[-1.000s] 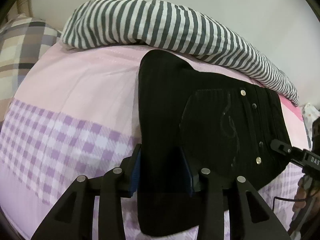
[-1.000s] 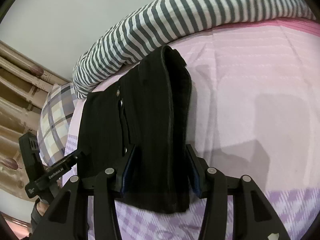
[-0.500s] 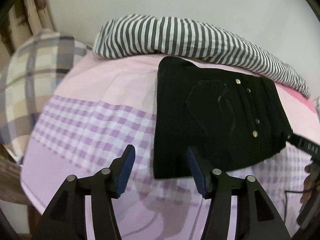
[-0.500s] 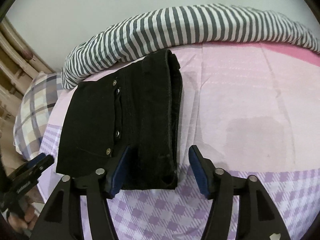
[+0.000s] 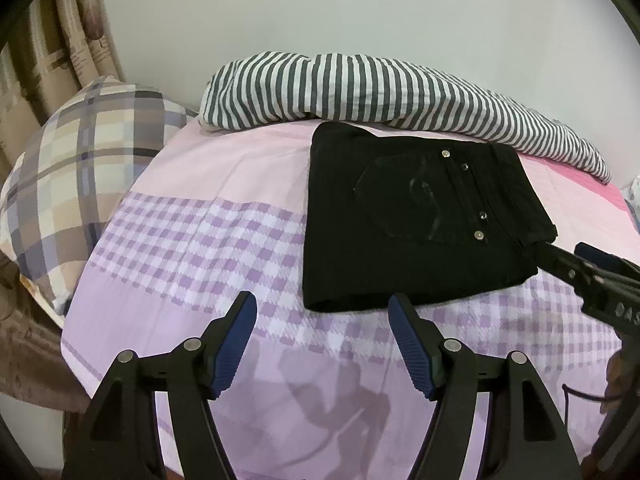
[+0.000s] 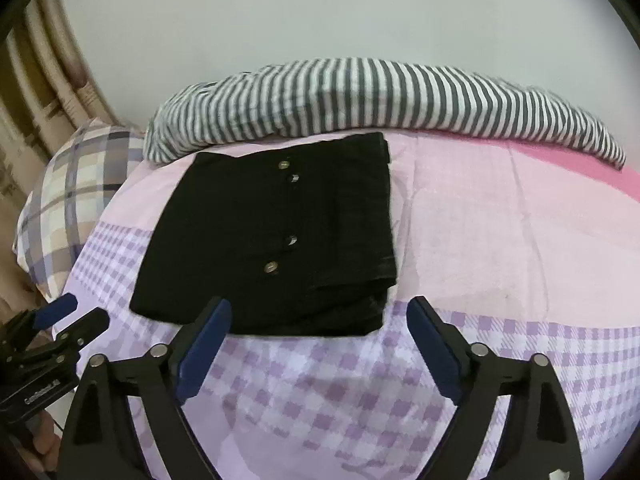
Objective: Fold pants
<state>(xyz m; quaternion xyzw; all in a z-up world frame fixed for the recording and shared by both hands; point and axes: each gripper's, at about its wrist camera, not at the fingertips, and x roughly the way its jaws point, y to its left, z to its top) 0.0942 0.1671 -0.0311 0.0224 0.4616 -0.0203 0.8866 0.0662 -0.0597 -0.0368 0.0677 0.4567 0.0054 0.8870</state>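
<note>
We have drawn both tongs back off the black pants (image 5: 412,216) – left gripper (image 5: 322,346) and right gripper (image 6: 318,346) have just been opening and now stand spread and empty – a soft, limp, fairly thick stack at frame centre, best pinched at its lower folded edge.

Plaid pillow (image 5: 80,184) partly cut off

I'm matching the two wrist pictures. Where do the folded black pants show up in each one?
Left wrist: pants lie right of centre, on the bed.
Right wrist: pants lie left of centre, just past the tool tips.
Shared landmark: the striped blanket right behind the pants.
</note>
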